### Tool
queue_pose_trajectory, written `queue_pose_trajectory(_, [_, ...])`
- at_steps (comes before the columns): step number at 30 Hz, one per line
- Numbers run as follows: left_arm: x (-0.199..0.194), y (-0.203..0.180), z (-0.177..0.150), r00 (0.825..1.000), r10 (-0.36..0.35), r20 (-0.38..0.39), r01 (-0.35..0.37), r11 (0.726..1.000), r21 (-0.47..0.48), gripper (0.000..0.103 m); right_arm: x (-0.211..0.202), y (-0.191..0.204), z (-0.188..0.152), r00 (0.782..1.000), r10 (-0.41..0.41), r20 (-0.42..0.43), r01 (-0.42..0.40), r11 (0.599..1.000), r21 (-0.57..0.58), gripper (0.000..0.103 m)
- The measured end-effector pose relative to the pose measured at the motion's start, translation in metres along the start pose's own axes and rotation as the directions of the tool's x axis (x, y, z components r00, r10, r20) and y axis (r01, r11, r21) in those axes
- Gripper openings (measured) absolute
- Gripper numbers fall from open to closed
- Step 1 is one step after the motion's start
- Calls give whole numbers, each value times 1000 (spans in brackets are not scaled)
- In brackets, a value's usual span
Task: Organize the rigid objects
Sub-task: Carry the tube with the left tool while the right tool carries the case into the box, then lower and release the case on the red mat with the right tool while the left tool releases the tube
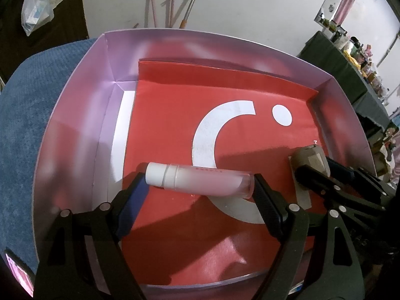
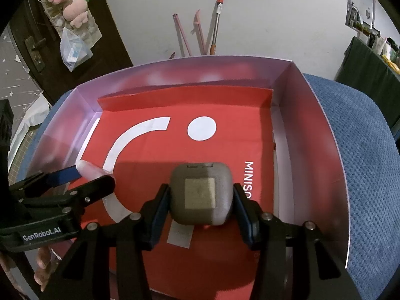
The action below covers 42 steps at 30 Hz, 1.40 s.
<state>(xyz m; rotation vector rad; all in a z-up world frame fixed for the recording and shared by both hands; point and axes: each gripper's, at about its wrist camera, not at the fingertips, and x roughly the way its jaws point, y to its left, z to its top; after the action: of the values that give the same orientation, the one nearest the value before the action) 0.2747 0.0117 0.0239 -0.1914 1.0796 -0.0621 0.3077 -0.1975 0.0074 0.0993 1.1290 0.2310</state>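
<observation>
A pink tube with a white cap (image 1: 197,180) lies crosswise between the fingers of my left gripper (image 1: 200,187), which is shut on its two ends, low over the red paper in the box (image 1: 75,115). My right gripper (image 2: 200,197) is shut on a grey-brown rounded square case (image 2: 200,193) inside the same box (image 2: 317,125). The case and right gripper also show in the left wrist view (image 1: 311,160) at the right. The left gripper and the tube's tip (image 2: 87,170) show in the right wrist view at the left.
The box has tall shiny pink walls and a red paper liner with white logo (image 2: 160,145). It sits on a blue cloth (image 2: 362,162). A white wall with leaning sticks (image 2: 197,32) stands behind. A cluttered dark table (image 1: 350,62) is at the right.
</observation>
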Motion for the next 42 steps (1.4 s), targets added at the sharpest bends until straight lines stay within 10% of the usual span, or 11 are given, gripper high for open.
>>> queue_pose_trajectory(29, [-31,-19,-17,996,40,82,-46,997,69,82,-99,7,-21,969,91,229,-94,996,3,102])
queue_pose_trajectory(42, [-55,-15,-28,990,18,142,-31,996,88,83,-116,7,-35,954,117,276,-126,992,16,103])
